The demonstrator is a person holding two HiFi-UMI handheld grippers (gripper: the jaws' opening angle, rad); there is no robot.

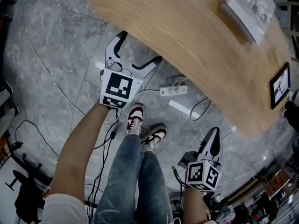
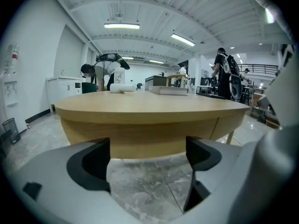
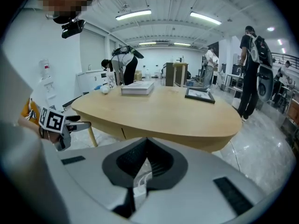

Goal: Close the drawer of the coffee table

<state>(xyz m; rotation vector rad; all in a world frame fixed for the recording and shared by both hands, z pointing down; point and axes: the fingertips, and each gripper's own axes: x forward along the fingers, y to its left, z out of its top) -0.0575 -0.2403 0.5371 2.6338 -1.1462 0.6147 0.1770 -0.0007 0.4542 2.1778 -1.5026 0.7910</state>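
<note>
The oval wooden coffee table (image 1: 187, 36) fills the upper right of the head view. Its apron (image 2: 149, 136) faces my left gripper (image 2: 148, 164), which is open with nothing between its fingers and stands short of the table edge. A vertical seam (image 2: 217, 125) marks the drawer front, which looks flush with the apron. In the head view the left gripper (image 1: 140, 48) reaches toward the table's near edge. My right gripper (image 1: 215, 133) hangs lower right, shut and empty, apart from the table. The right gripper view shows its shut tips (image 3: 145, 141) and another apron seam (image 3: 124, 133).
A stack of books (image 1: 247, 6) and a dark picture frame (image 1: 279, 85) lie on the table. A white power strip (image 1: 173, 90) and cables lie on the grey marble floor by the person's shoes (image 1: 135, 118). Several people stand beyond the table.
</note>
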